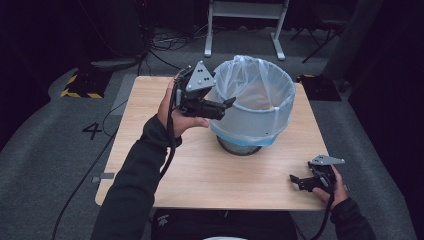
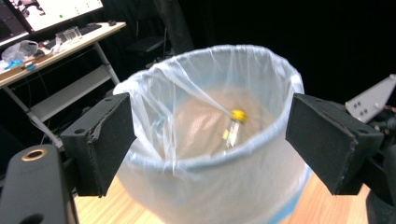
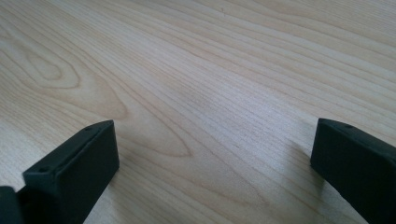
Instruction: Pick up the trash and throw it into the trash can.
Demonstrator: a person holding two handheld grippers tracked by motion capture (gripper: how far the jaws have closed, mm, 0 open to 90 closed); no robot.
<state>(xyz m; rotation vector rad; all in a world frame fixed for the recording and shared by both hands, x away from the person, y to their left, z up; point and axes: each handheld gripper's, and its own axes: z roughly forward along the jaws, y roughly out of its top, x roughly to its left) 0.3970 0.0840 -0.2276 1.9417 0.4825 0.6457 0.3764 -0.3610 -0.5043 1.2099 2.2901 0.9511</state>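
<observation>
High view: a wooden desk (image 1: 200, 165) carrying a round mesh bin (image 1: 252, 112) lined with a thin, pale plastic bag (image 1: 235, 75) whose top is folded over the rim. The left tongs (image 1: 227, 104) are held raised at the bin's near-left side, jaws spread apart with nothing between them, pointing toward the rim. The right tongs (image 1: 296, 181) sit low near the desk's front right corner, well apart from the bin, jaws likewise spread and empty.

Left gripper view: between the two black jaws the bag-lined bin (image 2: 210, 140) stands close ahead. Inside it lies a small clear object with a yellow cap (image 2: 238, 115), probably a little bottle or tube; blur prevents a firmer reading. It rests low in the bag, below the rim, toward the far side.

Right gripper view: the jaws frame bare desk (image 3: 196, 93) only.

Handling, by judgement: the capped object looks light and rigid, with a smooth body likely to slip; the cap end or the mid-body across its narrow width would offer the surest hold. The bag film is soft, thin and easily snagged or dragged along, so any reach into the bin should clear the folded rim. The bin itself appears light and could slide if pushed sideways.
</observation>
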